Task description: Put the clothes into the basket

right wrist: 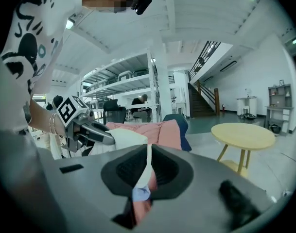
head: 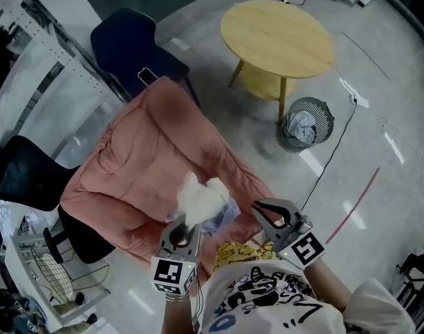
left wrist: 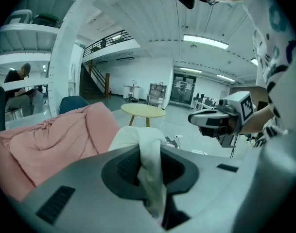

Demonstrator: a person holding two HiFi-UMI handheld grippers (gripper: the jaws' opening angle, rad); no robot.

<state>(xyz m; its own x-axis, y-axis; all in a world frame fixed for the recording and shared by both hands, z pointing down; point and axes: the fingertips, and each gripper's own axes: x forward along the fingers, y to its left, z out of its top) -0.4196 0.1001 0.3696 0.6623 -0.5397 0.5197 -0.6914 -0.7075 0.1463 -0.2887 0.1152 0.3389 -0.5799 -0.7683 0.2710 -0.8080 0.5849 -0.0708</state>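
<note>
Two claws hold cloth in front of a pink quilt (head: 145, 152); the wire basket (head: 325, 125) stands far off.
The left claw (head: 186, 226) is clenched on one white garment (head: 201, 197), which bunches just beyond its tips and hides them. The right claw (head: 262, 211) pinches one thin fold (right wrist: 147, 161), white with pale blue and pink below; whether it is the same piece, I cannot tell. The basket, with something pale crumpled inside, is well apart beyond the right claw, beside one round table (head: 278, 37). The black print on the person's shirt (head: 267, 299) is cut off and not readable.
</note>
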